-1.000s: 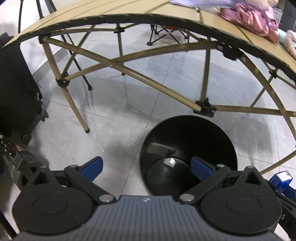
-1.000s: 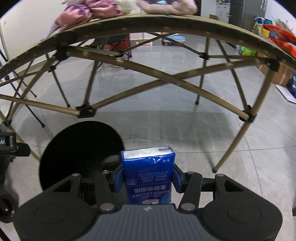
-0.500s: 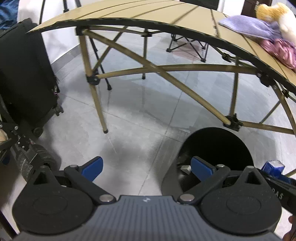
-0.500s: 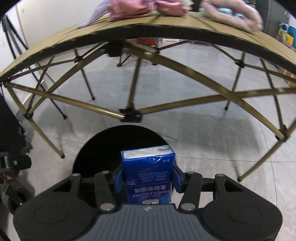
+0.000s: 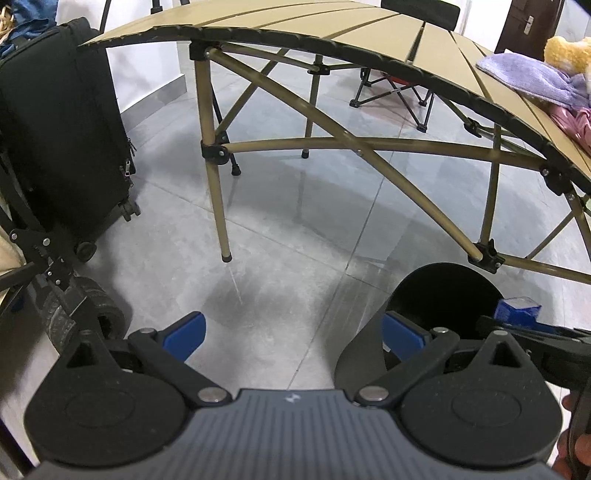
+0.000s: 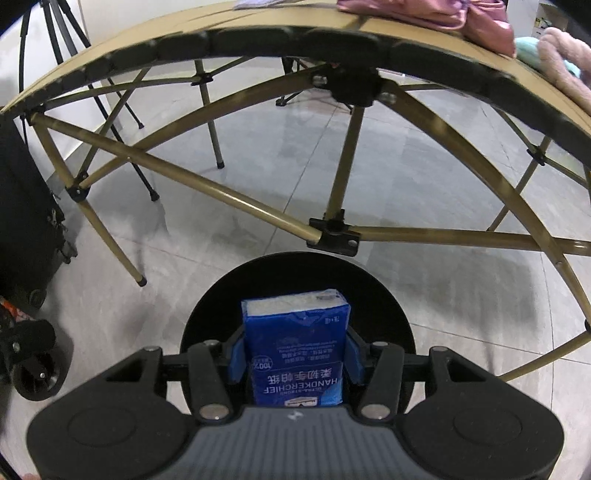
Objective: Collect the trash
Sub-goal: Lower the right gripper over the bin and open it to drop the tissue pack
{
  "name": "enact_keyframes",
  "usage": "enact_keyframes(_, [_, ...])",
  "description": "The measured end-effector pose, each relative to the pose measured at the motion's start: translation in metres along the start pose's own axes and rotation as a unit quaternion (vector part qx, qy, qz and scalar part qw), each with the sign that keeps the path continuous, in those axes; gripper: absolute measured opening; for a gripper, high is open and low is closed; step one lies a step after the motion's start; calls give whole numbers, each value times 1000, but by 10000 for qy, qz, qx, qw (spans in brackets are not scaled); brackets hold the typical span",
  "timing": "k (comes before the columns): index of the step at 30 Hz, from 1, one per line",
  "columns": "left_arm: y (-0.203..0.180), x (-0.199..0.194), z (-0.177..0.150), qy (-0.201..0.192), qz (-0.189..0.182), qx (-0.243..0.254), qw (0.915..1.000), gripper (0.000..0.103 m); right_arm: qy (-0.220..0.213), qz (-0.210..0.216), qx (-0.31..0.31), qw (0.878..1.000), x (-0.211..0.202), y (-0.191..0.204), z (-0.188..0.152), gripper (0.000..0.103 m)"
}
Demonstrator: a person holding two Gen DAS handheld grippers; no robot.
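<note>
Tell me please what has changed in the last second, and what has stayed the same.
The right gripper carried the blue tissue pack sideways until the black bin lay straight under it. The left gripper swung away from the bin, towards the black suitcase. Unchanged: right jaws clamped on the pack, left jaws open and empty.

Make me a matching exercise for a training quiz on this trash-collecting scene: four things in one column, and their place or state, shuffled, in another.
Things:
1. tissue pack
2. black bin
3. left gripper
4. purple towel

Place or state:
A. lying on the folding table
B. open, nothing between its fingers
C. clamped in the right gripper
D. standing on the floor, under the held pack

Pairs: 1-C, 2-D, 3-B, 4-A
</note>
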State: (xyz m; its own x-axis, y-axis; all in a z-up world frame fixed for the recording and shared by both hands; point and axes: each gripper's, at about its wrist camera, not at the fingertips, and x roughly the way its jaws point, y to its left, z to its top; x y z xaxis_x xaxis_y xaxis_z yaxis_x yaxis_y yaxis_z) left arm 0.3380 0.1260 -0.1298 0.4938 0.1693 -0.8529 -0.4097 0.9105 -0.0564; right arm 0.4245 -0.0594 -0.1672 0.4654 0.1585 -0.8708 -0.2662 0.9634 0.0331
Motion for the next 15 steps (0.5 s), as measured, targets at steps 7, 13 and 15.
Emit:
enact_keyframes(7, [-1,4,0,34,53,-17,10000,103,128,69,92,9999,10,-3,-3,53])
enact_keyframes(13, [-1,4,0,29,64,-5,10000,103,42,115,229,9997,9,-8,-2,103])
enact_keyframes(15, [-2,4,-1,29,74,-12,10000,103,-8,16,217,9998,7,-9,-2,103])
